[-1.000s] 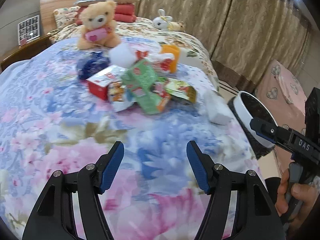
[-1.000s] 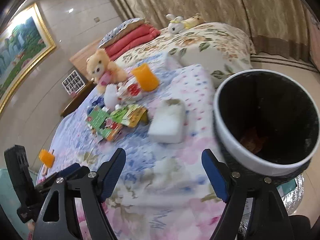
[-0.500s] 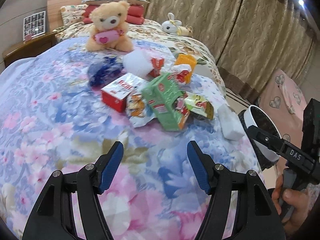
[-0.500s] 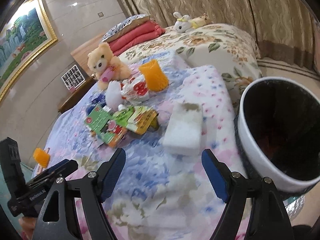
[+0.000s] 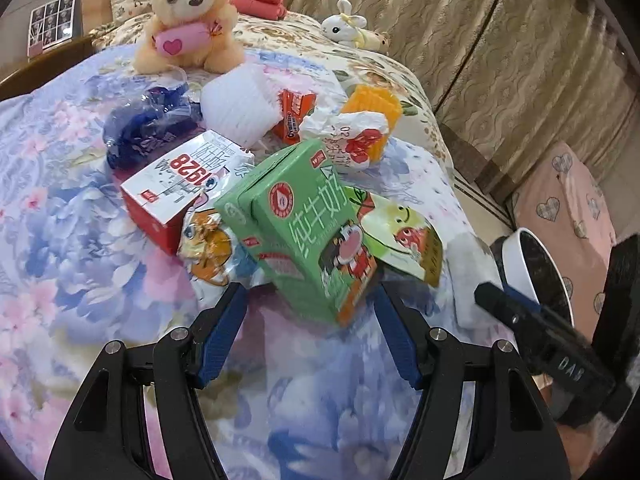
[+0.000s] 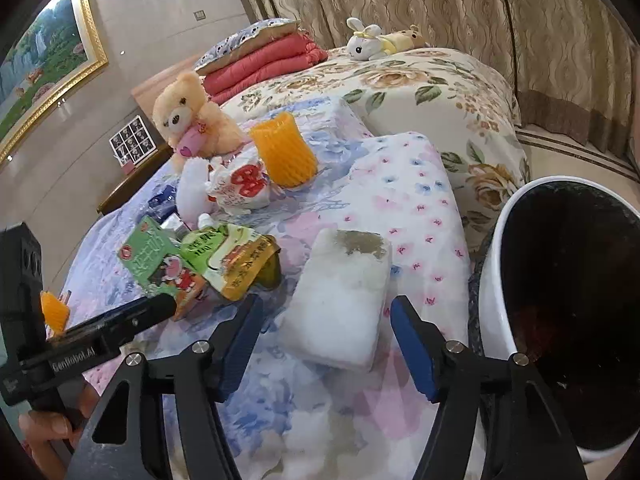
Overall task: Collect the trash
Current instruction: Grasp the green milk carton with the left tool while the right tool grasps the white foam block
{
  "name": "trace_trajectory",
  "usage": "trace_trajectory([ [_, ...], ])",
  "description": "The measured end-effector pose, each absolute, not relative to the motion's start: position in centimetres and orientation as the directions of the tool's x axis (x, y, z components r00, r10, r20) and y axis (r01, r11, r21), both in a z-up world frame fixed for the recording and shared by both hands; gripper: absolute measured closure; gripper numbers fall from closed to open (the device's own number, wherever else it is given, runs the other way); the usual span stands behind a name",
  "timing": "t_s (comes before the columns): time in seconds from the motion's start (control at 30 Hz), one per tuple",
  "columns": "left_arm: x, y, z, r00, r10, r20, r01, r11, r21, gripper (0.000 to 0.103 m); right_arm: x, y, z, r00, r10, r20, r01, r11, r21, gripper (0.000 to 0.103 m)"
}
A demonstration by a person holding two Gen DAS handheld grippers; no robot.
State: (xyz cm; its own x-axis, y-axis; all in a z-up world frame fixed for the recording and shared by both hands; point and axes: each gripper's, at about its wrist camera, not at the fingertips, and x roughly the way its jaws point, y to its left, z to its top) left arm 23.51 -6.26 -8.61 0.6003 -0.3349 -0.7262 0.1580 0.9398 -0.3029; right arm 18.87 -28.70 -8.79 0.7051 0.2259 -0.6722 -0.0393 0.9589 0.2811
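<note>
My left gripper point(image 5: 310, 334) points downward at a slant, its two blue-padded fingers point(image 5: 218, 334) spread apart with nothing pressed between them. My right gripper point(image 6: 324, 344) is tilted down the same way and its jaws are closing, though the pads point(image 6: 412, 354) press on nothing yet. In the right wrist view I can see my left hand point(image 6: 48, 432) wrapped around its gripper's black handle at the lower left edge.
</note>
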Motion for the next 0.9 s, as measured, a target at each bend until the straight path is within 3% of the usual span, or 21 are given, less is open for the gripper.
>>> trace_trajectory([
  [0.03,23.7,-6.3,-8.7,0.606,-0.332,-0.722,0.157,0.941,-0.301,0.039,19.1,-28.7,-9.1,0.700,0.228,-0.677,-0.041,0.959,0.282,0.042],
  [0.07,23.9,-6.4,-8.7,0.611,-0.328,-0.720,0.156,0.942,-0.297,0.049,19.3,-28.7,-9.3,0.696,0.229,-0.680,-0.041,0.959,0.281,0.048],
  [0.13,24.0,-6.5,-8.9,0.612,-0.344,-0.712,0.164,0.936,-0.311,0.060,19.6,-28.7,-9.8,0.686,0.226,-0.691,-0.036,0.960,0.278,0.050],
  [0.23,23.3,-6.6,-8.5,0.631,-0.346,-0.694,0.186,0.936,-0.298,0.067,19.3,-28.9,-9.7,0.698,0.229,-0.679,-0.035,0.957,0.287,0.054],
  [0.9,15.7,-6.9,-5.1,0.661,-0.371,-0.652,0.276,0.929,-0.248,0.072,13.9,-29.6,-7.0,0.738,0.291,-0.609,-0.068,0.930,0.362,0.055],
])
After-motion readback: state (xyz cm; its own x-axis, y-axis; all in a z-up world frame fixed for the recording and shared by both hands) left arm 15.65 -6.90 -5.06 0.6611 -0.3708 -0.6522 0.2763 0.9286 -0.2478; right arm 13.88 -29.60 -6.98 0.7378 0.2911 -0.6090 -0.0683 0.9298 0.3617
